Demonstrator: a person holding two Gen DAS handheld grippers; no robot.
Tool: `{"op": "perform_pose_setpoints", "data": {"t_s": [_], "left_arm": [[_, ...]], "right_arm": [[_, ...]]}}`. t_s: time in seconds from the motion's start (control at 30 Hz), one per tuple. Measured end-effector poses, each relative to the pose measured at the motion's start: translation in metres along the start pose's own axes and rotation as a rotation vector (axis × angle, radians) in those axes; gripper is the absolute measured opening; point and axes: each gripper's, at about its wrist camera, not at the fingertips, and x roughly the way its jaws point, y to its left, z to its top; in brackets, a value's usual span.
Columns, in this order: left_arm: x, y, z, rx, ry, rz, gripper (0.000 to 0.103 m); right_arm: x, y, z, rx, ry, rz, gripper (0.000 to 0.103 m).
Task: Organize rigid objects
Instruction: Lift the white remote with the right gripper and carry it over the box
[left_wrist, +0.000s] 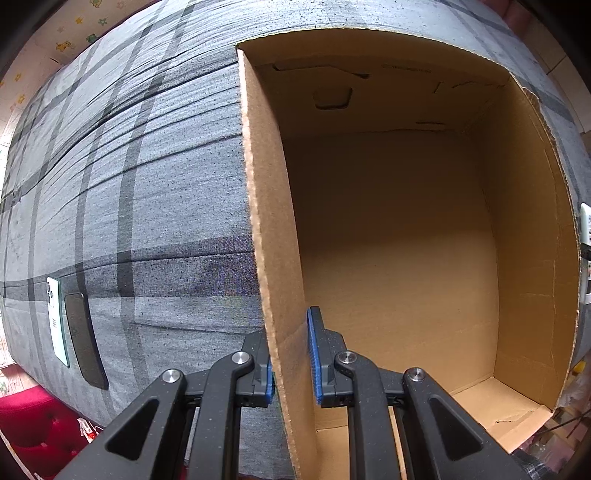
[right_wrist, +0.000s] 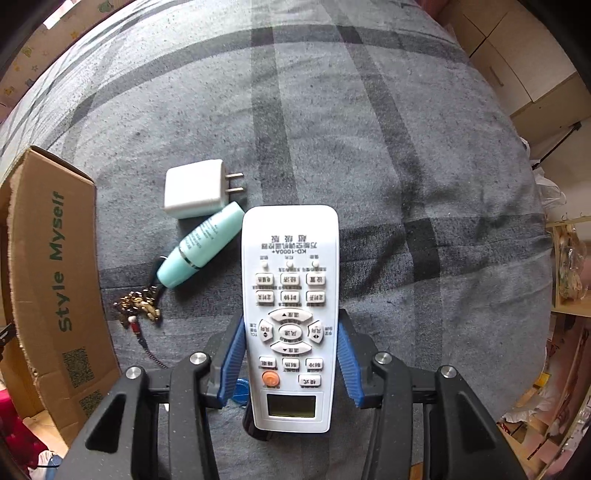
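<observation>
From the left wrist, the left gripper (left_wrist: 291, 365) is seen with fingers clamped on the wall of the cardboard box (left_wrist: 271, 229) standing on the bed (left_wrist: 147, 166); two phones (left_wrist: 72, 328) lie near the bed's left edge.

From the right wrist, the right gripper (right_wrist: 291, 354) is seen straddling the remote (right_wrist: 290, 295), fingers apart, contact unclear. A charger (right_wrist: 195, 188), a tube (right_wrist: 201, 245) and a keychain (right_wrist: 138, 304) lie beside it, the last partly blurred.

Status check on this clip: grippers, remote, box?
Left gripper straddles cardboard box wall. Right gripper brackets white remote; contact unclear. Box interior empty. Charger, teal tube beside remote.
</observation>
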Motion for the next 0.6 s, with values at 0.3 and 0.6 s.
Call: {"op": "perform_pose_setpoints", "data": {"t_s": [0.3,0.6], "left_arm": [[-0.001,0.000,-0.001,0.004,-0.006,-0.004,0.015],[-0.003,0.001,-0.001,-0.001,-0.015,-0.010,0.015]], "right_arm": [[-0.033,0.015,-0.002,-0.007,-0.031,-0.011,0.049],[-0.070,0.047,0.000,-0.058,-0.046,0.007,0.049]]}}
